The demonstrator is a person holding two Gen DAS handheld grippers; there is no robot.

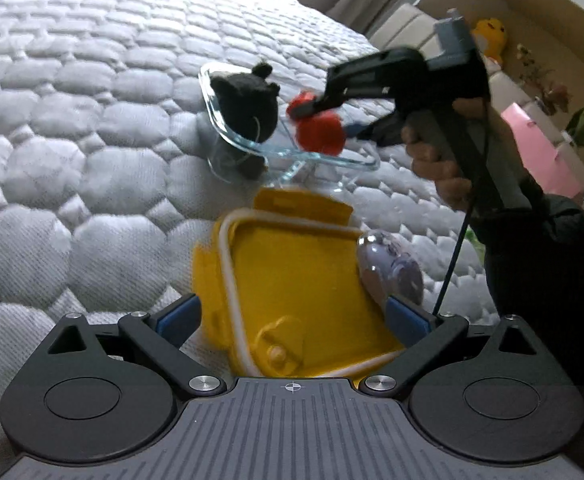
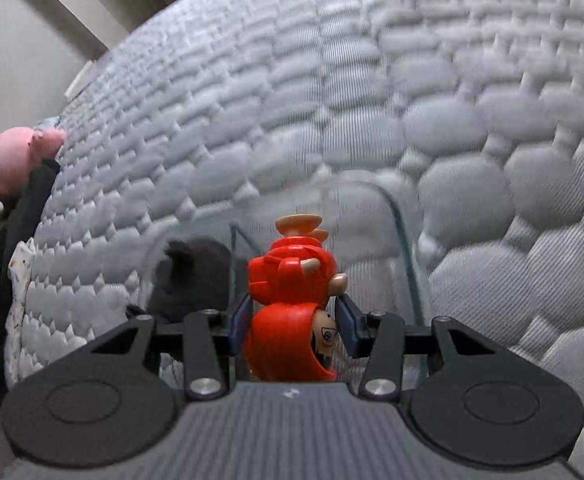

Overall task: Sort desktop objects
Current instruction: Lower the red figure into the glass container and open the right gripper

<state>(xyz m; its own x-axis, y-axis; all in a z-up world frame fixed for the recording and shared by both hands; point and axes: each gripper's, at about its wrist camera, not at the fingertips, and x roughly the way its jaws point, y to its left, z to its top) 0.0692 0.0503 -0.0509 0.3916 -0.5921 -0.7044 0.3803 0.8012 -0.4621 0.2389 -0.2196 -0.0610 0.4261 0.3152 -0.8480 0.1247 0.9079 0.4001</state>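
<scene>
In the right wrist view my right gripper is shut on a red toy figure that hangs head down. It hovers over a clear glass container in which a black plush toy lies. The left wrist view shows the same right gripper holding the red figure above the glass container and the black plush. My left gripper grips a yellow lid with a white seal, tilted, its blue pads against the lid's sides.
Everything rests on a grey quilted mattress. A small lavender object lies beside the lid's right edge. A person's hand and dark sleeve hold the right gripper. A pink bag, a yellow plush and a pink plush sit off the bed.
</scene>
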